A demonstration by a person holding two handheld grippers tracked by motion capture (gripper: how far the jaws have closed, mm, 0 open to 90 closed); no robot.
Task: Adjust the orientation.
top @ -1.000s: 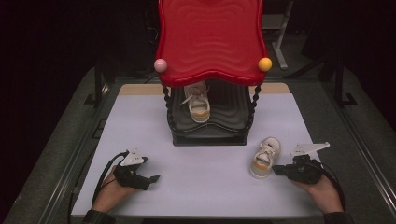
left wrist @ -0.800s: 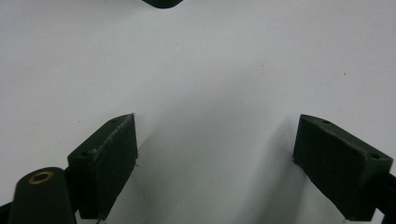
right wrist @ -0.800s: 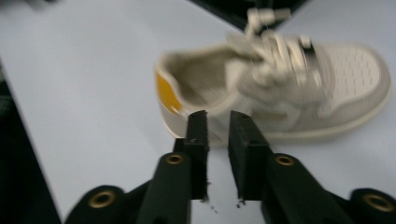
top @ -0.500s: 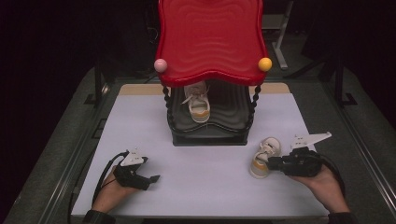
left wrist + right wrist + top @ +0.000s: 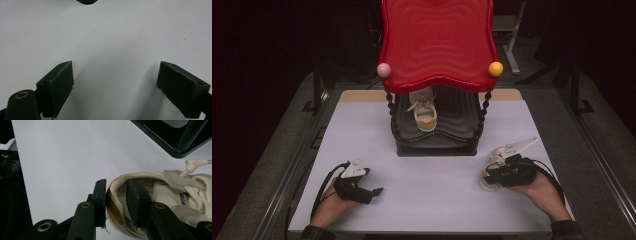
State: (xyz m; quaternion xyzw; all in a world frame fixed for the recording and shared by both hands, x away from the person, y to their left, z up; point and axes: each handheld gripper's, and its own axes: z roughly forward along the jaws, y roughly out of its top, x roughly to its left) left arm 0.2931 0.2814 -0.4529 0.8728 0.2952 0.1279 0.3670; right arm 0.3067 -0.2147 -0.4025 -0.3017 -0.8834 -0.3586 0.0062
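White table [image 5: 422, 200]; shoe [image 5: 160, 195] toe toward rack [image 5: 434, 137]

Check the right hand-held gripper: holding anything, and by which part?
The right hand-held gripper straddles the heel collar of the white sneaker, one jaw inside, one outside. Its jaws have just been opening; whether they grip cannot be told.

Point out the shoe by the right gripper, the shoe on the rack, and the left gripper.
shoe by the right gripper [image 5: 160, 195]: right gripper view, inner lining.
shoe on the rack [image 5: 424, 111]: high view, laces.
left gripper [image 5: 115, 92]: left gripper view, midway between fingertips.
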